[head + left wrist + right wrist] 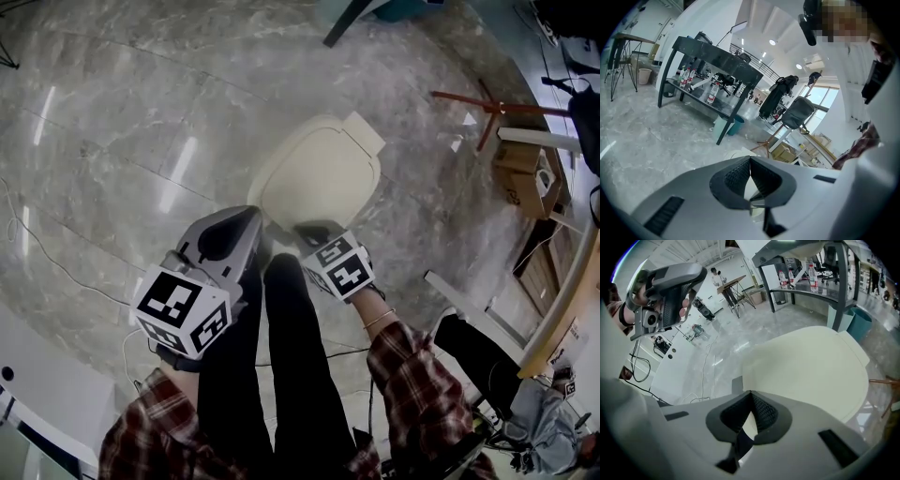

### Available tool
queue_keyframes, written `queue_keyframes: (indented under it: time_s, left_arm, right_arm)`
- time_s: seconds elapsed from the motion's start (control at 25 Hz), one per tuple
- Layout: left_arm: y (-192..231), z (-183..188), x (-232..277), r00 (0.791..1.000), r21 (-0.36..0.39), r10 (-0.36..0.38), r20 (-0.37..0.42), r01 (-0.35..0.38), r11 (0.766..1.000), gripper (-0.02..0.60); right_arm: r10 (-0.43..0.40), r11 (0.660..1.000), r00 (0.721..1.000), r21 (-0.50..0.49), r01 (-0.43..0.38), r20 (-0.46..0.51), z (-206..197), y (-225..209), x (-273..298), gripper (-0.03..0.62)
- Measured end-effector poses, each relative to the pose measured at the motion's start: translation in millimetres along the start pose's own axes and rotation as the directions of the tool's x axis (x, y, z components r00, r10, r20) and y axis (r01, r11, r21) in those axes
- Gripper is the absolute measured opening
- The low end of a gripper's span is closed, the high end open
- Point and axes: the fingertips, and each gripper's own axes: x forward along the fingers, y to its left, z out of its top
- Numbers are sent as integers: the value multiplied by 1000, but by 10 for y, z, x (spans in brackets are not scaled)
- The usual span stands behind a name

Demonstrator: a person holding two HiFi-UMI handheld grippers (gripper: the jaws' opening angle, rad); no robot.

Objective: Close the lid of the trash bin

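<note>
The trash bin's cream lid lies flat over the bin, its hinge tab at the far end. It fills the right gripper view. My right gripper is at the lid's near edge, just above it, its jaws shut on nothing. My left gripper hangs beside it on the left, off the lid's near-left rim and raised. Its jaws are also shut and empty, and only a sliver of the lid shows past them. The right gripper view catches the left gripper held in a hand.
The person's dark trouser legs stand just before the bin. A red stand and cardboard boxes are at the right. A black table with bottles and a teal bin stand beyond. A cable runs over the marble floor.
</note>
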Motion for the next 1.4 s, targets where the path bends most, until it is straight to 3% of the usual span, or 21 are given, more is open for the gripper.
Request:
queue_keyframes:
  time_s: [0.4,0.72,0.92,1.12,1.4]
  left_arm:
    - [-5,38,-3,1000,-7,3,10,-2,1000,12]
    - [-166,235,-36,1000,22,-15,11,15,1000,12]
    - [-487,655,-135,999,46,-35,33,33,998,12]
    - [-1002,1233,-362,994,90,-79,73,72,993,12]
    - [-1746,1979,-881,981,165,-136,138,113,980,12]
  right_arm:
    - [-12,999,999,-31,11,-30,9,25,52,14]
    - [-10,999,1000,44,9,19,153,43,-231,14]
    - [-38,994,990,103,24,133,601,6,-890,14]
    - [-77,990,963,137,43,258,1136,66,-1795,14]
    - [-115,989,888,133,61,446,1750,571,-3144,14]
